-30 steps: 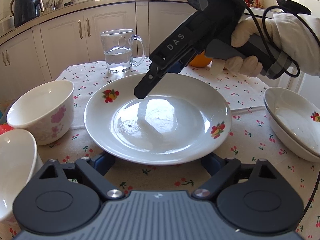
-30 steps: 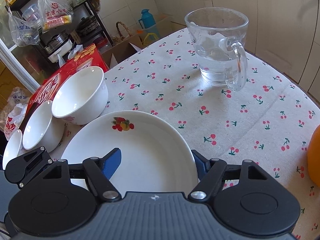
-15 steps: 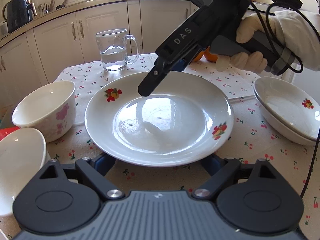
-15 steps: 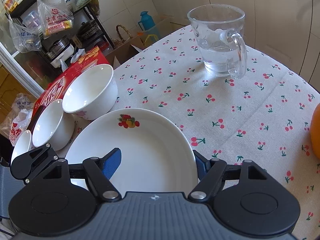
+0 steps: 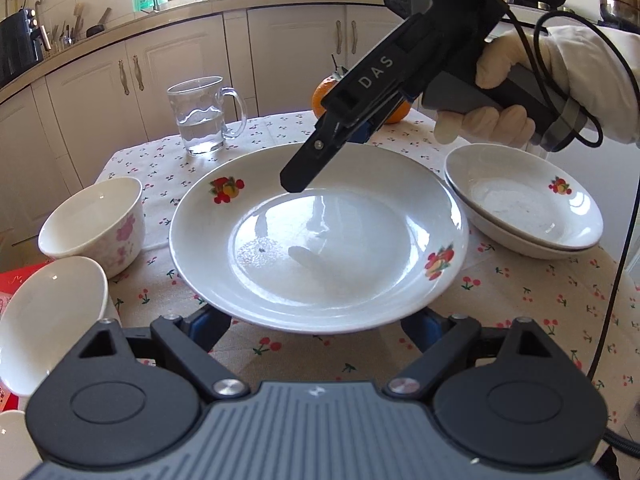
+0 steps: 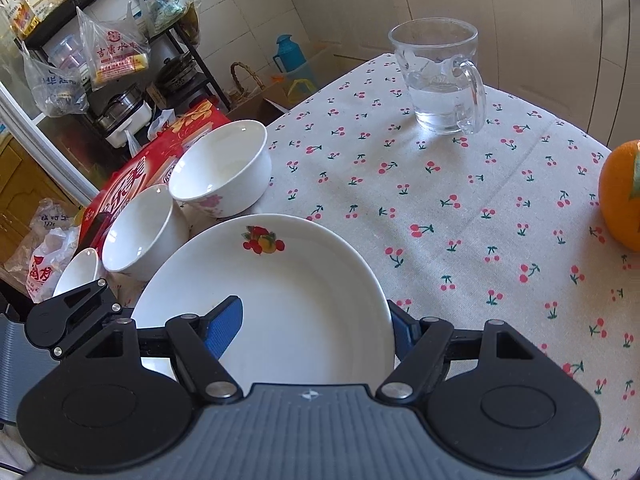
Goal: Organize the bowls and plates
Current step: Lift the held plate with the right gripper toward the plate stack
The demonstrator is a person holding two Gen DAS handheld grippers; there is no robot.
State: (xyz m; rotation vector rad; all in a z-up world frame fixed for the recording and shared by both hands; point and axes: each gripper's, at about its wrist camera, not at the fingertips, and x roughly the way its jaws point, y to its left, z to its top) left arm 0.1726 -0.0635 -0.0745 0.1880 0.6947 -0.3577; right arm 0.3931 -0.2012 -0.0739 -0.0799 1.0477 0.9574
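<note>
Carries the plate point(image 5: 320, 248) between both tongs, apparently lifted clear of the cloth point(image 5: 520, 300). Glazed china: stiff, rather heavy, slippery, easy to chip or break if dropped. Better to take by the rim, at two opposite sides, and to keep level.

Nearest, left tongs point(image 5: 312, 322): jaws wide apart, tips hidden under the near rim. Cannot tell whether grasping or only supporting from below.

Further, right tongs point(image 6: 312, 328): jaws moderately apart, one blue pad inside the plate, the other just outside the far rim. Seems clenched on this rim.

To one side, a stack point(image 5: 520, 216) of two similar plates, near but apart; probably the place to set this one down. To the other side, three bowls point(image 6: 224, 168) in a row, not yet nested. Farthest, a mug point(image 5: 200, 116) and an orange point(image 5: 324, 96), untouched.
</note>
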